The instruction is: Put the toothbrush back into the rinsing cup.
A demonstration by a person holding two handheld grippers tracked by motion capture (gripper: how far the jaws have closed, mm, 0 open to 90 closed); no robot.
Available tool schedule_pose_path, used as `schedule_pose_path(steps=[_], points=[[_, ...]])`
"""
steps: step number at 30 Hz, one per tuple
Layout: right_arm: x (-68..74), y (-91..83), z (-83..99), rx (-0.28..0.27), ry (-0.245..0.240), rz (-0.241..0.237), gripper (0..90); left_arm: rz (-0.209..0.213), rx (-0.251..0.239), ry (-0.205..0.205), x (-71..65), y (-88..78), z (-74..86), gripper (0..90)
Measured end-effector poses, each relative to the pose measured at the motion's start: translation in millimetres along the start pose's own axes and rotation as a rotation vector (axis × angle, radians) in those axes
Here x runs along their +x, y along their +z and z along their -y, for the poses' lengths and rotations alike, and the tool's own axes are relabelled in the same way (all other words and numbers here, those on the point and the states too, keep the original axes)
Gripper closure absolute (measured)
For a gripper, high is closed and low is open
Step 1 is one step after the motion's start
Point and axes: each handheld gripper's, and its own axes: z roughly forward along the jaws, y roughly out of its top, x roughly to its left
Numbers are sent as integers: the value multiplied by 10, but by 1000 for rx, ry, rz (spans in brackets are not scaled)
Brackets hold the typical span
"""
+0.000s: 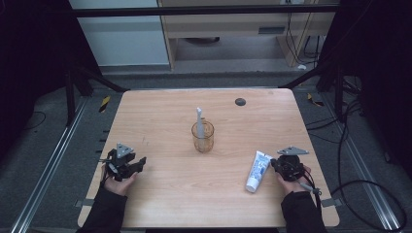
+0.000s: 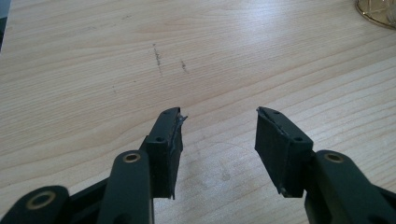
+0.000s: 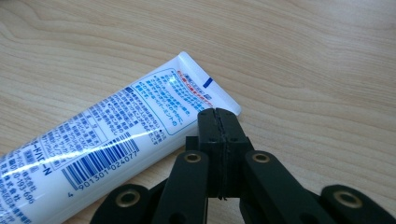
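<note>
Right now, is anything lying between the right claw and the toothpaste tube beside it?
Nothing visible. In the right gripper view the right claw is shut, jaws pressed together, its tip right at the crimped end of the toothpaste tube, which lies flat on the table. The cup stands well apart toward the table's middle.

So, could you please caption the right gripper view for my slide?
Right gripper, jaws shut, beside the crimped end of a toothpaste tube lying on the wooden table.

High view: fixed above near edge, looks forward and down over whole tabletop (image 1: 204, 194). Left gripper view: low, close to wood, faces far-right; shares cup (image 2: 379, 13). Right gripper view: v. close, faces left; shares tube (image 3: 116, 140).
</note>
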Motion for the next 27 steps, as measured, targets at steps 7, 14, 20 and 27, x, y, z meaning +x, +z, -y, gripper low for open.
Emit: schedule_pose_path(steps=[7, 14, 20, 27], points=[[20, 69, -25, 19, -4, -1, 900, 0, 0, 2, -2, -1, 0, 503], [34, 113, -56, 18, -9, -4, 900, 1, -1, 3, -3, 0, -1, 503], [43, 149, -92, 13, -2, -22, 899, 2, 0, 3, -4, 2, -1, 503], [138, 200, -159, 6, -16, -48, 898, 3, -1, 3, -3, 2, -2, 503]])
